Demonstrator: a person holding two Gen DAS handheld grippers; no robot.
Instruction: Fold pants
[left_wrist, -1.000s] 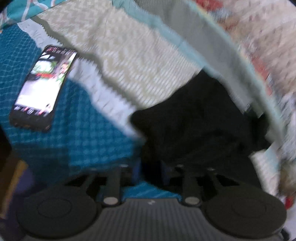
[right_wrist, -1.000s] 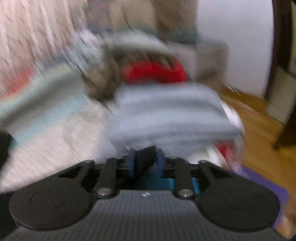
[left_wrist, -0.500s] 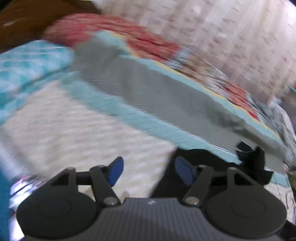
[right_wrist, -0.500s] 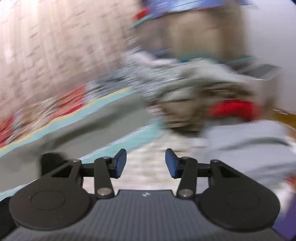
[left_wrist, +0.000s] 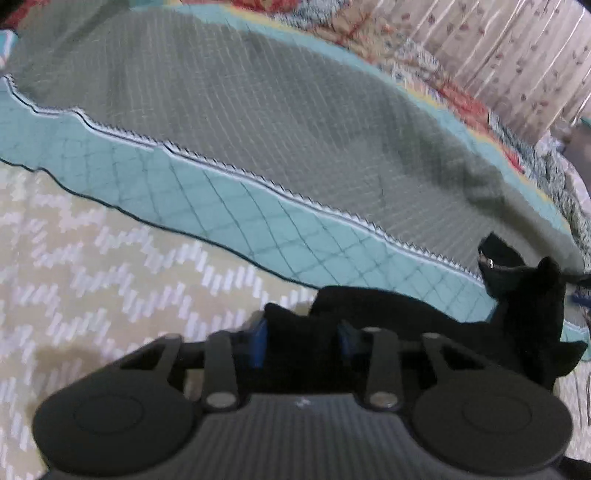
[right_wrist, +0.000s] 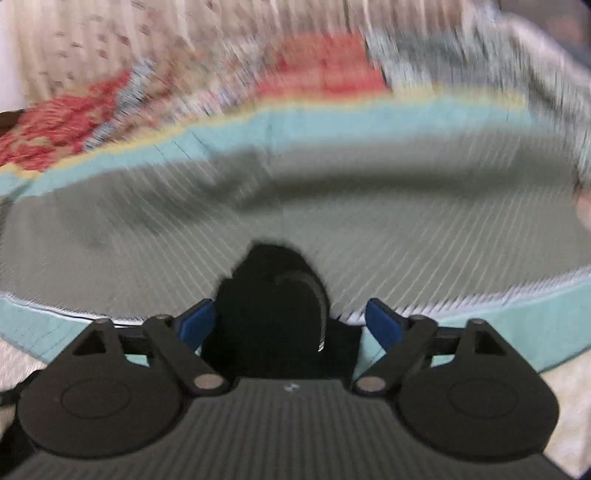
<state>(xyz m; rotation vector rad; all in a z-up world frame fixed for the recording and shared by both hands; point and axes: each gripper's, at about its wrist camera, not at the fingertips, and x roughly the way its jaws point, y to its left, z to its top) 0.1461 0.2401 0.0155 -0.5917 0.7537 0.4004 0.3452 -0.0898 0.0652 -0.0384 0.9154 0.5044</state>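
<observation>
Pants (left_wrist: 399, 317): black fabric, lying on the bed over the boundary between the cream zigzag band (left_wrist: 92, 251) and the teal quilted band (left_wrist: 229, 192) of the quilt. Grey striped panel (left_wrist: 258, 103) beyond; red patterned cover (left_wrist: 458, 99) and curtain (left_wrist: 498, 48) at the far edge of the bed.

Left gripper (left_wrist: 301, 341): jaws closed onto a bunched fold of the pants; dark cloth fills the gap between the blue pads (left_wrist: 258, 341). From this grip the fabric runs rightward, ending in a raised corner with a metal zip pull (left_wrist: 489, 262). Judged: that is the waistband/fly end.

Right gripper (right_wrist: 290, 325): jaws spread wide, blue pads (right_wrist: 195, 325) clear of the cloth on either side. A dark lump of the pants (right_wrist: 269, 295) sits directly between and just ahead of them, not yet gripped. View is motion-blurred; cannot tell which part of the garment this is.

Key relation: the long axis of the pants runs left to right across the bed, one gripper at each end. Left end secured, right end free. Judged next: close the right jaws on the lump straight ahead; no sideways shift needed.
</observation>
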